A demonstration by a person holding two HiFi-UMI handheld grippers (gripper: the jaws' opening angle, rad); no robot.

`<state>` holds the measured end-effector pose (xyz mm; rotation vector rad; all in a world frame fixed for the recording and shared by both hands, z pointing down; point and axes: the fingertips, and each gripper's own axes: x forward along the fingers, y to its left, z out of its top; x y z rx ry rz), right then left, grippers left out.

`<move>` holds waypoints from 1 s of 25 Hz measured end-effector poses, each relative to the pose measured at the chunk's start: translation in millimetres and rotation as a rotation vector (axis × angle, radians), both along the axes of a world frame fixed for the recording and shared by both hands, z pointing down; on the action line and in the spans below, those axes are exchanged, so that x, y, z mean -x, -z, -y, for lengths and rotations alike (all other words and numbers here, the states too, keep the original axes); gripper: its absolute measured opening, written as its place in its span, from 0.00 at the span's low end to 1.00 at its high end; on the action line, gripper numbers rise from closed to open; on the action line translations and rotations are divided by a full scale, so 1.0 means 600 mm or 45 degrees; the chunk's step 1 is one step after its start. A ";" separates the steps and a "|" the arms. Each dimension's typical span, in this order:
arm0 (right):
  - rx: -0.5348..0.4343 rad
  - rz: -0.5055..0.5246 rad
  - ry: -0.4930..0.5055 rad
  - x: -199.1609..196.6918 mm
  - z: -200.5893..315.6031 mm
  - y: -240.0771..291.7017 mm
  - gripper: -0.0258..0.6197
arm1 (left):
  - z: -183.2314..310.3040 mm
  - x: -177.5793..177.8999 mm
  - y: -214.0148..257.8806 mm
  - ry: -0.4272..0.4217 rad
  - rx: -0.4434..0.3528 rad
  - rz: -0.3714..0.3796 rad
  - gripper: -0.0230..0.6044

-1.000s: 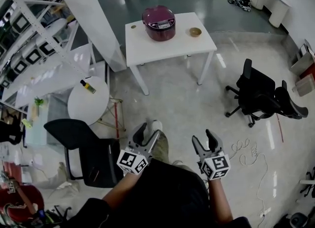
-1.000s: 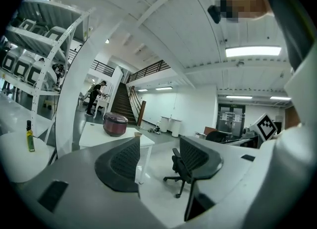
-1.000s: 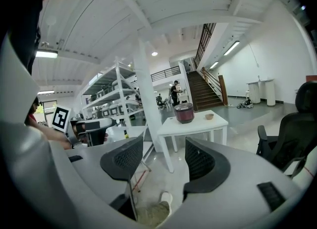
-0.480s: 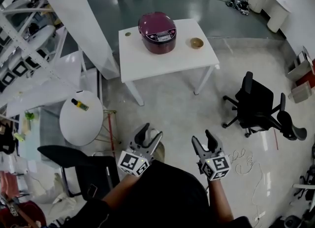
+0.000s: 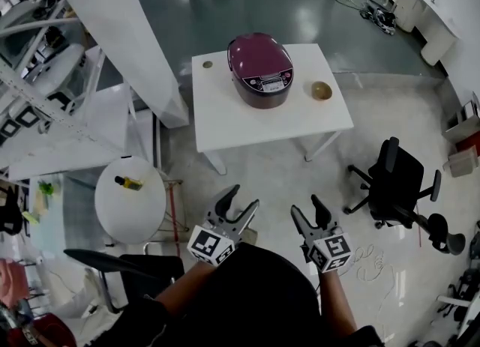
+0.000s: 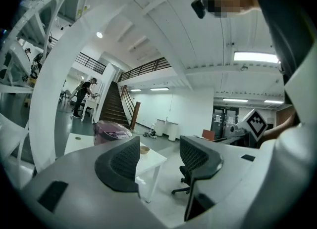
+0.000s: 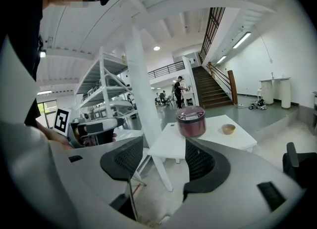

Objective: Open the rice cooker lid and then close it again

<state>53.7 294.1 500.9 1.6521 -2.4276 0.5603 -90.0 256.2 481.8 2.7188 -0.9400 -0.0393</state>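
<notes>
1. Saw the round dark-red rice cooker [image 5: 260, 68], lid shut, on the white square table [image 5: 247, 124] in the upper middle of the head view.
2. Held the left gripper [image 5: 241, 197] and the right gripper [image 5: 306, 204] low in the frame, both with jaws wide apart and nothing between them.
3. Stood well apart from the cooker, so likely the walk-up step, with the lid not yet opened.
4. Next, probably: get close to the table, then reach for the lid.
</notes>
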 end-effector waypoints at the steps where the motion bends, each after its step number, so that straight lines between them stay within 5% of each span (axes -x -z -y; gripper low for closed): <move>1: -0.001 0.001 0.007 0.005 0.015 0.000 0.40 | 0.016 0.001 0.003 -0.001 0.002 -0.007 0.40; 8: -0.001 -0.044 0.010 0.028 0.125 0.002 0.40 | 0.127 0.013 -0.014 -0.023 0.059 -0.058 0.40; 15: 0.004 -0.047 -0.019 0.025 0.203 -0.001 0.40 | 0.196 0.028 0.004 -0.059 0.002 -0.100 0.40; 25: 0.079 -0.006 0.100 0.039 0.263 -0.029 0.40 | 0.242 0.043 -0.020 0.052 0.073 -0.086 0.40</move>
